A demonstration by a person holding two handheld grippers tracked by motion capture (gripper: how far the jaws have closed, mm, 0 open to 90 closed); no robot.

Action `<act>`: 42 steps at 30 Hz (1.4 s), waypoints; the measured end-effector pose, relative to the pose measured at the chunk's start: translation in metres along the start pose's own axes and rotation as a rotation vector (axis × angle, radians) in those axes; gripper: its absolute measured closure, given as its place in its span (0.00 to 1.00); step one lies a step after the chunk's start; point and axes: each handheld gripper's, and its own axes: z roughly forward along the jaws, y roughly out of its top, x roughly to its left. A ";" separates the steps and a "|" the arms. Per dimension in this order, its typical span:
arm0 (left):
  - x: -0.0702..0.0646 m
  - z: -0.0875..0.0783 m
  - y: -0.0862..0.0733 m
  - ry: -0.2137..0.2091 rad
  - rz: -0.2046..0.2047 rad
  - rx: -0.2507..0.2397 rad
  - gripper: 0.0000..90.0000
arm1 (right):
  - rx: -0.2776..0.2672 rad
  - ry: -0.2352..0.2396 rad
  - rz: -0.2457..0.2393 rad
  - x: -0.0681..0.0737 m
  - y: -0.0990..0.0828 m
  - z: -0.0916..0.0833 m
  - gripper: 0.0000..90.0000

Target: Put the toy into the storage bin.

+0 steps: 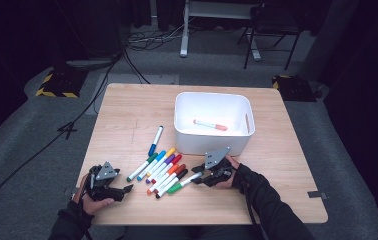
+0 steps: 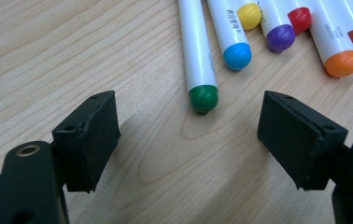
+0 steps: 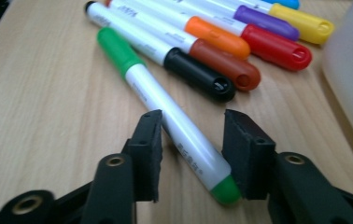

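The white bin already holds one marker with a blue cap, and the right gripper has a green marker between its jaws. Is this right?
Not quite. In the high view, the marker in the white bin has an orange-red cap, not blue. The right gripper does have the green marker between its jaws.

1. The high view was unevenly lit: the wooden table (image 1: 127, 105) was bright, while the floor and room behind it sank into near darkness.
2. The white bin (image 1: 212, 142) was the brightest spot, close to washed out.
3. That view was soft and low in detail.
4. In the left gripper view, light came from above; soft shadows lay on the wood beside the jaws, and small highlights sat on the marker ends.
5. In the right gripper view, the near jaws were blurred, the far markers softened, and the bin wall at right was a pale blur.
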 end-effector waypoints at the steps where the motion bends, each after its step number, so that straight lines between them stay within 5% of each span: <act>1: 0.000 0.000 0.000 -0.001 -0.004 0.000 0.23 | 0.004 0.012 -0.007 0.001 -0.001 -0.002 0.68; 7: 0.000 0.000 0.000 -0.003 -0.006 0.000 0.23 | 0.005 0.074 -0.054 0.005 -0.008 -0.011 0.80; 14: 0.000 0.000 0.000 0.000 -0.001 0.002 0.23 | 0.002 0.106 -0.055 0.012 -0.018 -0.022 0.85; 29: 0.000 0.000 0.000 0.006 0.001 0.004 0.23 | -0.009 0.001 0.004 0.019 -0.045 -0.053 0.85; 42: 0.000 0.000 0.001 0.008 0.002 0.003 0.23 | -0.015 -0.075 0.037 0.022 -0.048 -0.068 0.85</act>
